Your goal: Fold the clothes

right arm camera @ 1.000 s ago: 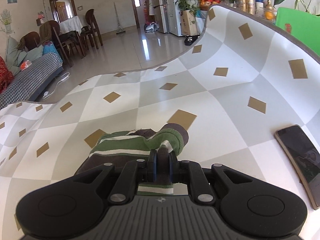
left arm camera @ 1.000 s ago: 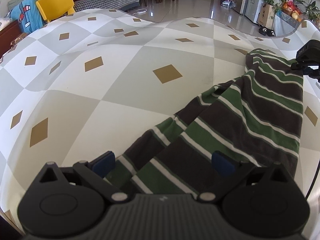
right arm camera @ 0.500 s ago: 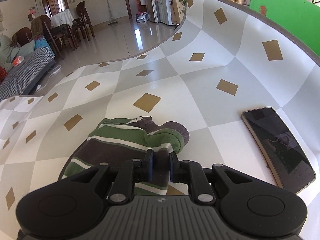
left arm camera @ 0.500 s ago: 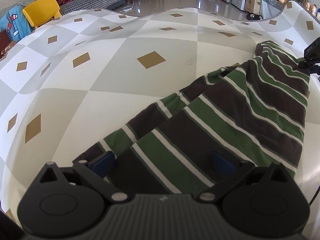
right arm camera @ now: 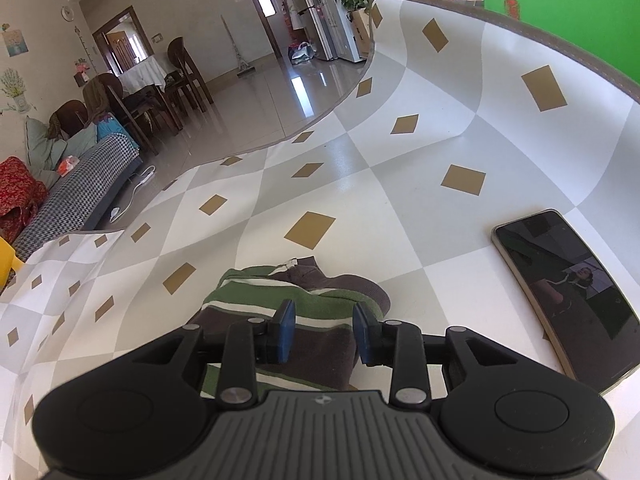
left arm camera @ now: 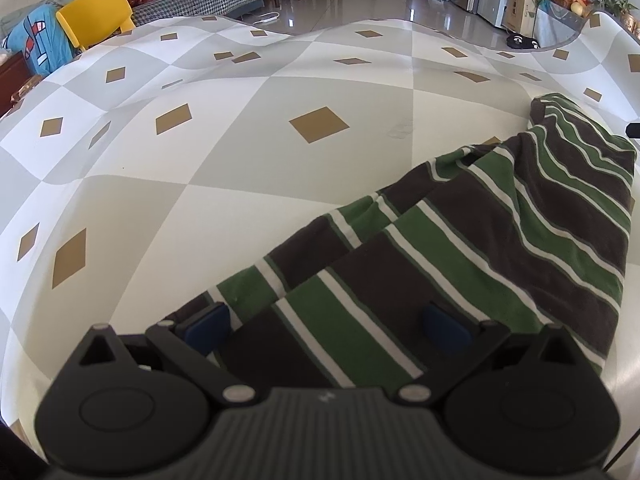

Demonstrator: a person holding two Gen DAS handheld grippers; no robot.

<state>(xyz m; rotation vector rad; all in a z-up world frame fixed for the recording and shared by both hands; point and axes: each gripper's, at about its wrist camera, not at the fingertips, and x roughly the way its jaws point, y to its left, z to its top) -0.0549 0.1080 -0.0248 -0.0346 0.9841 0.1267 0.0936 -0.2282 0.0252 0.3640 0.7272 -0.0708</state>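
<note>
A green, brown and white striped garment lies stretched out on the checked tablecloth. My left gripper is open wide over the garment's near end, and the cloth lies under and between its blue pads without being pinched. In the right wrist view the garment's other end is bunched on the table. The right gripper hangs just above it. Its jaws are opening, the cloth shows in the gap, and the pads stand clear of it.
A dark phone lies on the table right of the right gripper. The tablecloth curls up at the far right against a green board. A yellow chair and a sofa stand beyond the table's far edge.
The right gripper's jaws, shut on the garment's end a second ago, have parted and let it go. The phone now sits closer in its view. The left gripper stays open.
</note>
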